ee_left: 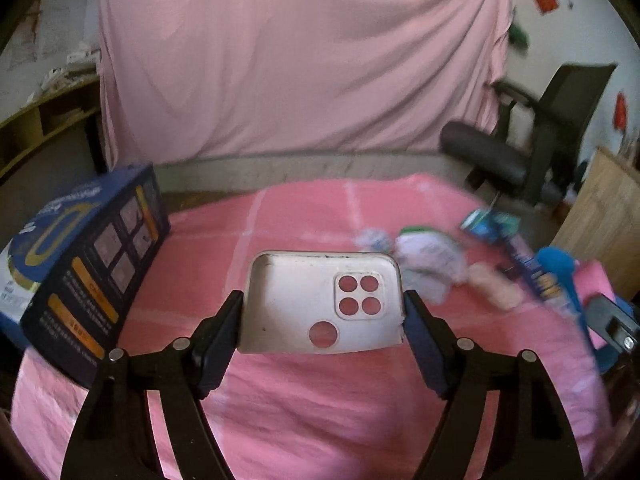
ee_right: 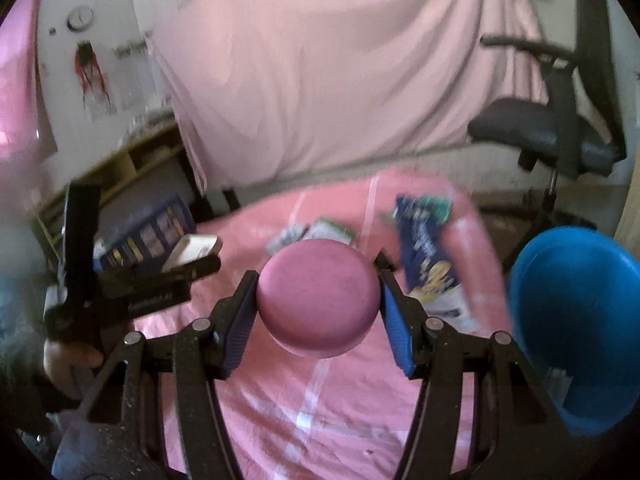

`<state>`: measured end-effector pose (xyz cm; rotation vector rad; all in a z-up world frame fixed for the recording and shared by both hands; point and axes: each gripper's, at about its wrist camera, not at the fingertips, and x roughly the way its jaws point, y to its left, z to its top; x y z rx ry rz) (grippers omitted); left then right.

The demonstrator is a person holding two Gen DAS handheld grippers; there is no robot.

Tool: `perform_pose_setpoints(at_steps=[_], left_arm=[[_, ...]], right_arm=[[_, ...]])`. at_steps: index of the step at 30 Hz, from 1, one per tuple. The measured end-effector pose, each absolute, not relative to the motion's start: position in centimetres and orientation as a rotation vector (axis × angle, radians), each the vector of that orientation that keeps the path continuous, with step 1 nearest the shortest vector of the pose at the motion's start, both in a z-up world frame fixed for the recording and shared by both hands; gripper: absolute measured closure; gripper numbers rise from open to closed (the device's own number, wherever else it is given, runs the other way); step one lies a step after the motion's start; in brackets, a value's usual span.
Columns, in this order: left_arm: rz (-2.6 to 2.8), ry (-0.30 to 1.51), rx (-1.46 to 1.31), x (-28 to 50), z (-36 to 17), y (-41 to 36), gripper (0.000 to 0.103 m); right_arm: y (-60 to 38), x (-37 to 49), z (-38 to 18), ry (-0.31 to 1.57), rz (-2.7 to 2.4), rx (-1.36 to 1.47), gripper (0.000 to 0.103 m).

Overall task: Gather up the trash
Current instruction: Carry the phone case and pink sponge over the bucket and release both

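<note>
Blur smears the wrappers (ee_left: 424, 264) on the pink bed (ee_left: 320, 400). Left hand-held gripper (ee_left: 322, 312) clamps a white phone case (ee_left: 304, 304), angled downward. Right hand-held gripper (ee_right: 318, 300) grips a pink round lid (ee_right: 318, 300) beside the blue bin (ee_right: 576, 328).

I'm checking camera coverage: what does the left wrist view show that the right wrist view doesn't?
Only the left wrist view: the phone case's camera holes, seen face-on between the left gripper's pads, and crumpled tissues.
Only the right wrist view: a pink disc held in the right gripper, a wall clock, and the blue bin's open mouth.
Both: the pink bedsheet, the dark blue box, a blue wrapper, the office chair.
</note>
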<state>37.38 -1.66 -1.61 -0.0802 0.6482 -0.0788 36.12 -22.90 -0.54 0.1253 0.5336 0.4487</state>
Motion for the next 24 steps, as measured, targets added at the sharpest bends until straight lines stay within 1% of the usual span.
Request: perform_pose_setpoints(at_steps=[8, 13, 19, 24], left_arm=[[-0.186, 0.423, -0.066, 34.1, 2.7, -6.2, 0.031], [-0.259, 0.318, -0.031, 32.9, 5.3, -9.8, 0.031], [-0.368, 0.284, 0.004, 33.5, 6.4, -14.9, 0.031], [-0.462, 0.319, 0.022, 34.9, 5.7, -19.8, 0.031]], right_arm=[[-27.7, 32.8, 2.6, 0.241, 0.277, 0.107, 0.022], [-30.3, 31.5, 3.3, 0.146, 0.174, 0.115, 0.022], [-33.9, 31.0, 3.5, 0.12, 0.057, 0.159, 0.022], [-37.5, 30.5, 2.8, 0.151, -0.045, 0.164, 0.021]])
